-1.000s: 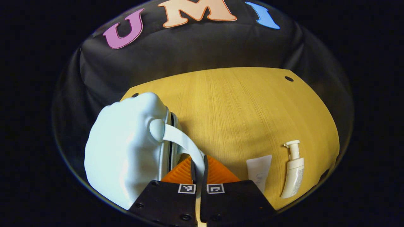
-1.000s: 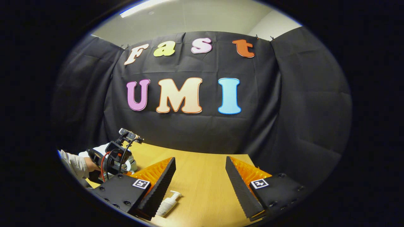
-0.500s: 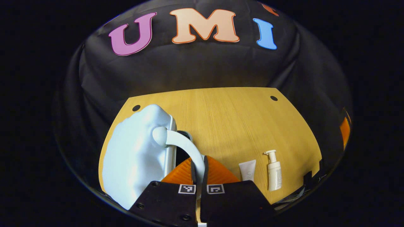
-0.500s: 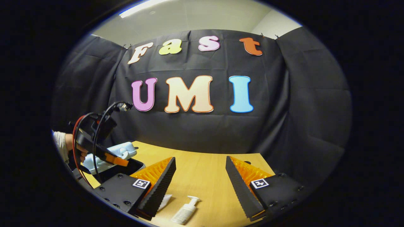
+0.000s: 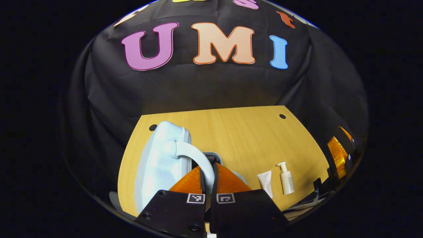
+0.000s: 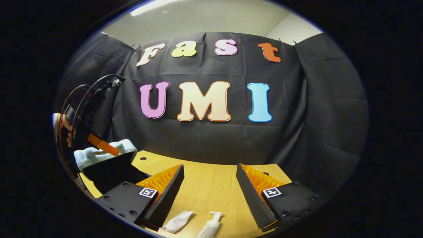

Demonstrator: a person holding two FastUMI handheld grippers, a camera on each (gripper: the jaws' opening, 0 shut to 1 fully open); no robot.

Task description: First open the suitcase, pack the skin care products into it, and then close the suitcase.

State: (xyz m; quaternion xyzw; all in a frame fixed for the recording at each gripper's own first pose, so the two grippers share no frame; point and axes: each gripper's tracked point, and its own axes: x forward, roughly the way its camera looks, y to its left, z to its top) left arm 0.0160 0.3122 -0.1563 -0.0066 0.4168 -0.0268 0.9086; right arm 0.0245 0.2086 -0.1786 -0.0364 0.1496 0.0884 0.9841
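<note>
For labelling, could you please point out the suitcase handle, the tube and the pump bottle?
handle point(image 5: 195, 155): left gripper view, middle of its curved white bar.
tube point(image 5: 266, 182): left gripper view, middle of its flat white body.
pump bottle point(image 5: 287, 181): left gripper view, its body below the pump.

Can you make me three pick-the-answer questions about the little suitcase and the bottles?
1. Where is the pump bottle?
A. inside the suitcase
B. on the table beside the tube
C. in the right tongs

2. What colour is the suitcase shell?
A. pale blue
B. red
C. green

3. What are the left tongs doing?
A. hanging open
B. shut on the suitcase handle
C. holding the tube

Answers:
1 B, it lies on the table next to the tube.
2 A, its shell is pale blue.
3 B, both fingers pinch the handle, lid raised.
</note>
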